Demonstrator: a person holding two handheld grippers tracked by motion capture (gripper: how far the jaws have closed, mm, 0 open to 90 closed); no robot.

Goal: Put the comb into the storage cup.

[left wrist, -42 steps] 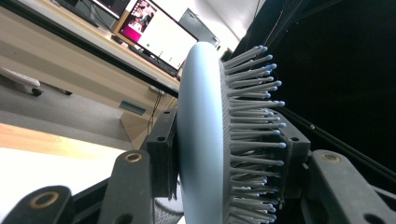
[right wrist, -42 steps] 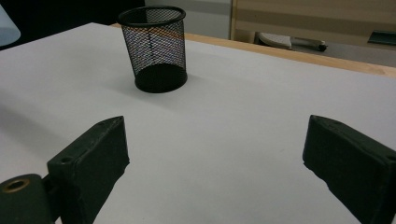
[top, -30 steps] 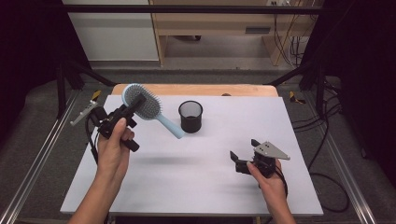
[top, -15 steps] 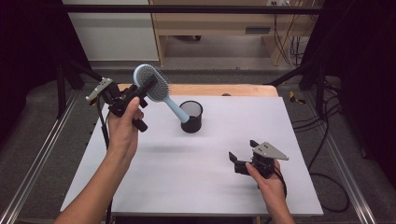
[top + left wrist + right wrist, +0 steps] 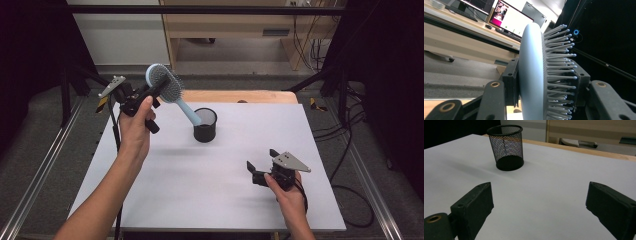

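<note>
The left gripper (image 5: 159, 89) is clamped on the hairbrush (image 5: 165, 85) head, leaving its handle free to enter the mesh cup (image 5: 205, 125) near the table's (image 5: 320, 150) far edge; the right gripper (image 5: 261, 169), jaws apart, rests idle near the right edge

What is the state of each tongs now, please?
Left tongs: closed on the hairbrush head.
Right tongs: open, holding nothing.

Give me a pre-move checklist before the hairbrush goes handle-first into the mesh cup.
1. Left tool clamped on the hairbrush head: ok.
2. Brush handle pointing down toward the mesh cup: ok.
3. Handle tip inside the rim: cannot tell, it overlaps the rim in the high view.
4. Cup upright and empty: ok.
5. Right tool open, resting on the table, clear of the cup: ok.
</note>
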